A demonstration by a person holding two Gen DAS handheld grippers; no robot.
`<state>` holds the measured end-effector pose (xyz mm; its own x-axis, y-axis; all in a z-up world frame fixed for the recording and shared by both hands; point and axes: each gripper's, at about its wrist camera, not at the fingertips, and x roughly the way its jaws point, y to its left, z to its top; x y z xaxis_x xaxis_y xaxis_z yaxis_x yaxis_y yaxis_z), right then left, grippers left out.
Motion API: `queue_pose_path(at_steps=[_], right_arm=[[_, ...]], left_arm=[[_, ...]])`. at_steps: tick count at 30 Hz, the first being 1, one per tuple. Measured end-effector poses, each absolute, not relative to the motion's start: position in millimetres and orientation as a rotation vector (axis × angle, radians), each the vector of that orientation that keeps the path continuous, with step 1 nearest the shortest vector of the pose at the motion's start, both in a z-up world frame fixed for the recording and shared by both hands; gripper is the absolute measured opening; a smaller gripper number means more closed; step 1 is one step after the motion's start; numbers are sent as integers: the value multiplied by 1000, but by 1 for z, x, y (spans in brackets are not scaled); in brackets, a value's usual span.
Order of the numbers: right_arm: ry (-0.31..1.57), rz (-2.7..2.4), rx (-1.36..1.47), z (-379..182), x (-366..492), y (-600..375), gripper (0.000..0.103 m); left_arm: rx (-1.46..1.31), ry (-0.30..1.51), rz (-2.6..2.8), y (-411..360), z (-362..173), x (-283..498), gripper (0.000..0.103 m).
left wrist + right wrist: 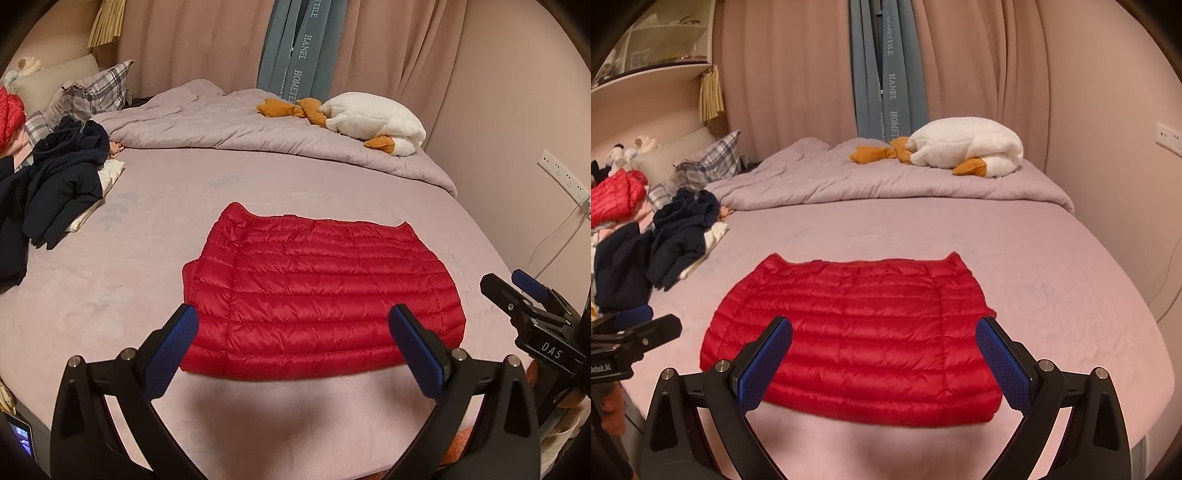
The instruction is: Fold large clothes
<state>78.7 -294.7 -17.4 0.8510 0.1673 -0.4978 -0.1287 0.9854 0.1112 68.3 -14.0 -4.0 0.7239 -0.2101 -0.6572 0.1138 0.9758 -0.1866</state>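
Note:
A red quilted down jacket (314, 291) (857, 332) lies folded into a flat rectangle on the pink bed sheet (110, 288) (1052, 295). My left gripper (295, 350) hovers open over the jacket's near edge, nothing between its blue pads. My right gripper (884, 360) is open too, above the near edge, and holds nothing. In the left wrist view the right gripper (517, 291) shows at the right edge. In the right wrist view part of the left gripper (635, 332) shows at the left edge.
A heap of dark navy clothes (55, 184) (665, 243) lies on the bed's left side, with another red jacket (617, 199) behind it. A rumpled grey duvet (258, 136) and a white plush goose (373, 122) (964, 147) lie at the back. A plaid pillow (96, 88) leans far left.

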Motion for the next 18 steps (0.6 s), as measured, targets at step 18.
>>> queue_pose_path(at_steps=[18], right_arm=[[551,145,73,-21,79,-290,99]], left_arm=[[-131,731,-184,-15,-3,66,103]])
